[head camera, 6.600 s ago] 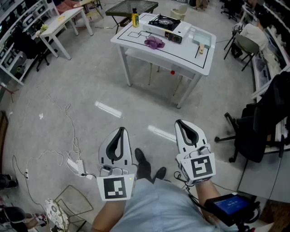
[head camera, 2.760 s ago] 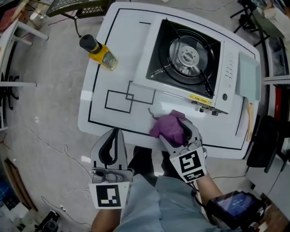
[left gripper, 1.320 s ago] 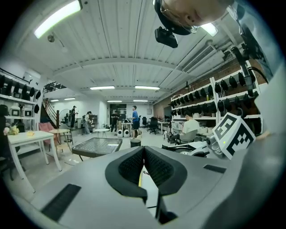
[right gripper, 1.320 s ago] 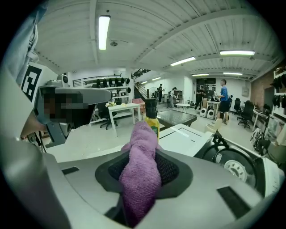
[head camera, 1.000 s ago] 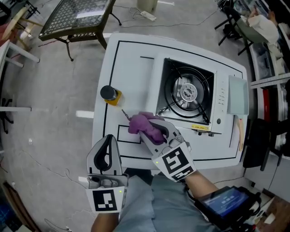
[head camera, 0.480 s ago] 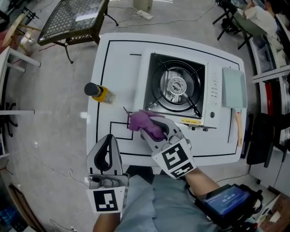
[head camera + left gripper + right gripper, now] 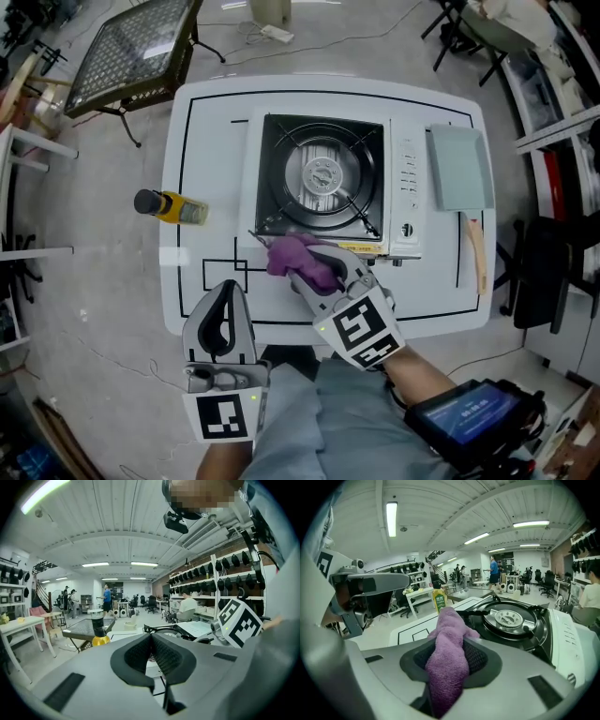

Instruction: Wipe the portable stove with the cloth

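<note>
Loosely bunched, fuzzy purple cloth (image 7: 296, 259) near square stove (image 7: 323, 178).

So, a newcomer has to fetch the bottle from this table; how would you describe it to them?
Look at the white table with black lines that carries the portable stove. Left of the stove in the head view, apart from it, stands the bottle. It alone has a yellow body and black cap, unlike the purple cloth in front of the stove.
</note>
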